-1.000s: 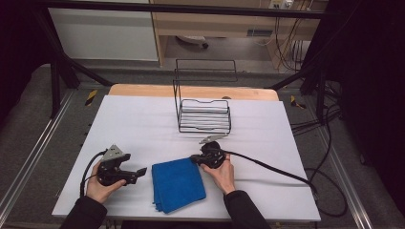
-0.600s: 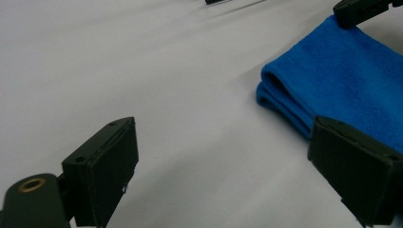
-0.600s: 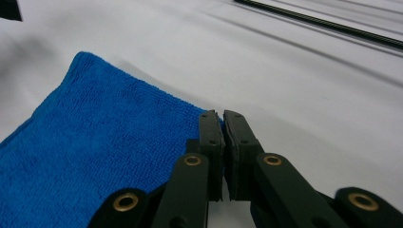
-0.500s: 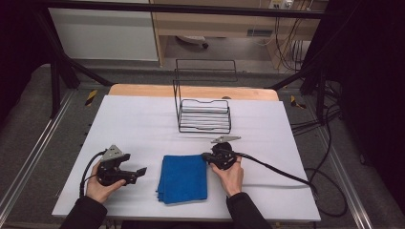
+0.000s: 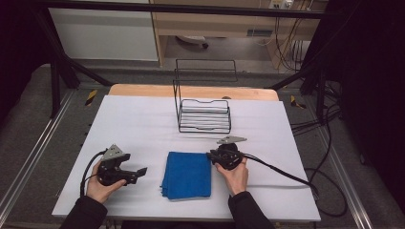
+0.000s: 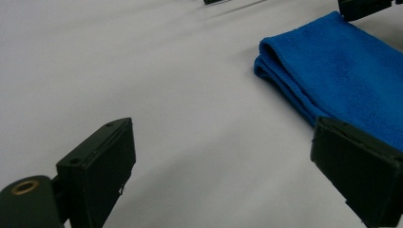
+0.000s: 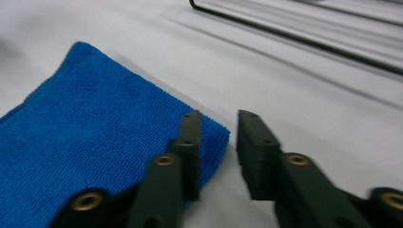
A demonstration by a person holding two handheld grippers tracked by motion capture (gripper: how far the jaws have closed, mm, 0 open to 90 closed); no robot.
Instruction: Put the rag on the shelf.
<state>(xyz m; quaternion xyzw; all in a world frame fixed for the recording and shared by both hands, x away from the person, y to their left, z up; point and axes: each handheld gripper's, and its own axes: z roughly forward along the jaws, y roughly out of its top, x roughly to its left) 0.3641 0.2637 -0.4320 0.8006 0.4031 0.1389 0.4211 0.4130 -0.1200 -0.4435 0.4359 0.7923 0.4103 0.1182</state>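
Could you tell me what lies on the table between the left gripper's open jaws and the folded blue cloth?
Nothing: only bare white tabletop separates the left gripper from the folded blue cloth, as the left gripper view and high view show.

The blue cloth (image 5: 187, 174) lies folded flat near the table's (image 5: 143, 124) front edge, at its middle.

No readable text, label or brand anywhere. No numbers or signs either. Nothing legible in any view.

High view overhead facing forward-down on the table (image 5: 143, 119), both gripper views low, close, sharing the blue cloth (image 6: 342, 76).
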